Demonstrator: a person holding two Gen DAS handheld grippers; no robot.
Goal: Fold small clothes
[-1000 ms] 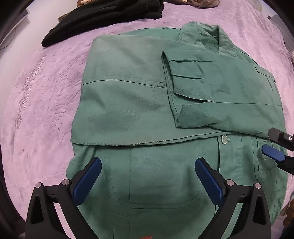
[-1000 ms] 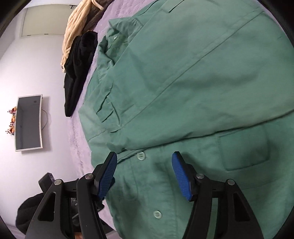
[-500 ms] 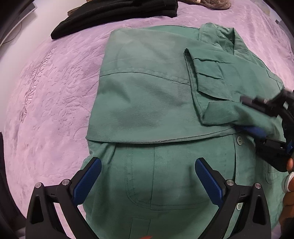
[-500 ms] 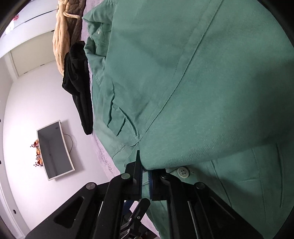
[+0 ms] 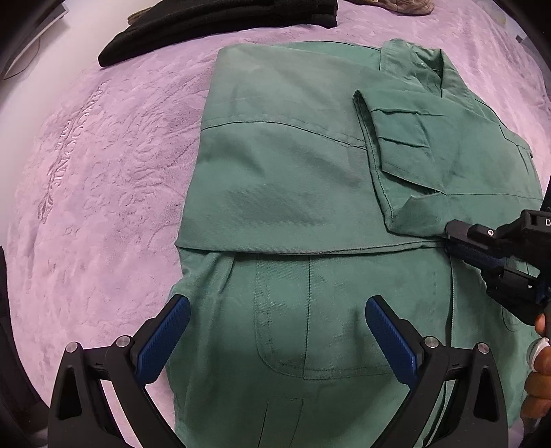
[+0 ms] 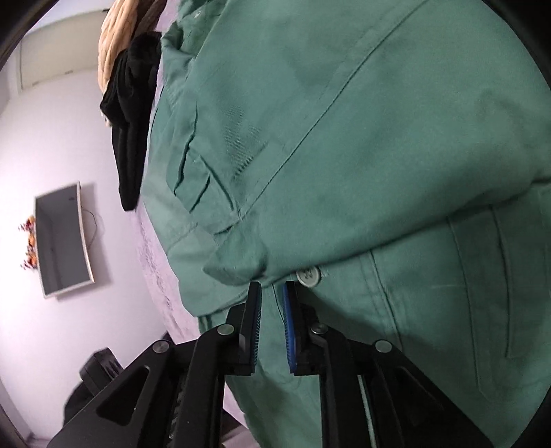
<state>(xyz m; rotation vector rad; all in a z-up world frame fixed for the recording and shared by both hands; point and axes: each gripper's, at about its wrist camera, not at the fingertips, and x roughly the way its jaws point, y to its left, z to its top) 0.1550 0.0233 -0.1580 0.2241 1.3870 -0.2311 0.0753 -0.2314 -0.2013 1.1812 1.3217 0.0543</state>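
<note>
Since the earlier pictures, the right gripper [image 6: 272,324] came in from the right side to the corner of the folded sleeve [image 6: 237,265], shut there, and its jaws have just been opening again. Now they stand narrow, a small gap between the blue pads, and no cloth is between them; the sleeve corner lies just beyond the tips, next to a pale button [image 6: 309,275]. The left gripper [image 5: 277,339] hangs over the near part of the green shirt [image 5: 282,186] with its jaws wide and nothing in them.

The shirt lies flat on the purple bed cover [image 5: 103,165], with its collar at the far right. Both side panels and the sleeves seem already folded in over the middle, so the shirt makes a long narrow shape. The lower part with the pocket [image 5: 310,310] is not yet folded. What is probably left is to bring this near end up over the rest, maybe once or twice. A black garment [image 5: 213,27] lies at the far edge of the bed, apart from the shirt, perhaps waiting for its turn.
</note>
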